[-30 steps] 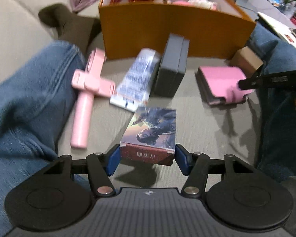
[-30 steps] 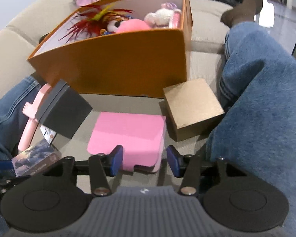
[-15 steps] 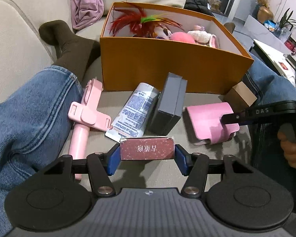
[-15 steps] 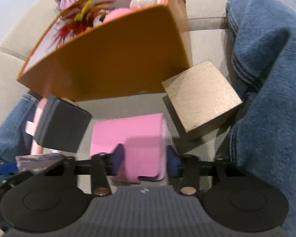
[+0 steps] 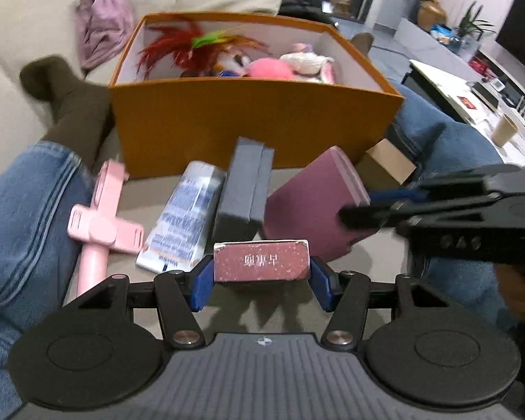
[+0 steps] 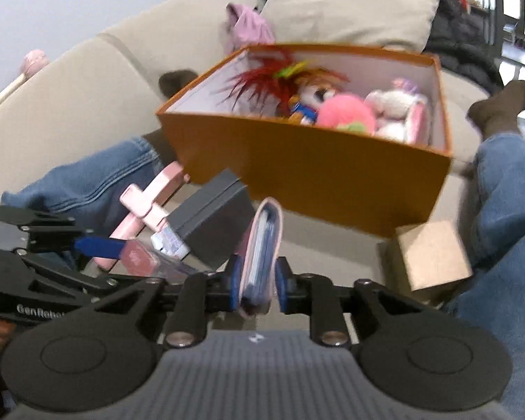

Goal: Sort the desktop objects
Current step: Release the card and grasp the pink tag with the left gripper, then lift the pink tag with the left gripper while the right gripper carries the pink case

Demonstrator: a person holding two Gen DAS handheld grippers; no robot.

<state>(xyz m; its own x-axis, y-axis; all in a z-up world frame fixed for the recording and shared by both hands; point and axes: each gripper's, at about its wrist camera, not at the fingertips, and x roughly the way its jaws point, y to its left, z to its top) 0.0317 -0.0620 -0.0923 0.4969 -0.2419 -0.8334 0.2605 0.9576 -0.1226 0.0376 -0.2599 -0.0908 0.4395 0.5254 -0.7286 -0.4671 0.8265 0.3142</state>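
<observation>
- The left gripper (image 5: pixel 261 285) has its blue pads set fairly wide on the two ends of a small red card box (image 5: pixel 261 260), which sits squarely between the jaws, its printed face toward the camera.
- The right gripper (image 6: pixel 256 285) has its jaws drawn narrow and closing on a pink wallet (image 6: pixel 260 255); the pads press both flat sides, and the wallet stands on edge, tilted up off the surface, dark blue lining showing in its spine.
- From the left wrist, the wallet (image 5: pixel 313 206) rises just ahead and to the right of the jaws.
- Just ahead of the left jaws lie a dark grey box (image 5: pixel 243 190) and a silver printed pack (image 5: pixel 183 218), touching side by side; a pink phone holder (image 5: pixel 103 222) lies farther left.
- Beyond them stands an open orange box (image 5: pixel 255 124) holding a red feather toy (image 5: pixel 189 47) and plush toys (image 6: pixel 346 112).
- A small brown cardboard box (image 6: pixel 432 255) sits ahead and right of the right jaws, beside the orange box.
- Everything rests on a beige sofa seat (image 5: pixel 297 301) between a person's jeans-clad legs (image 5: pixel 21 217), dark socks on the feet.
- A lilac cloth (image 5: pixel 99 31) lies on the sofa back; farther right are a white table (image 5: pixel 448 94) with a paper cup (image 5: pixel 504 130), and a plant (image 5: pixel 472 22).
</observation>
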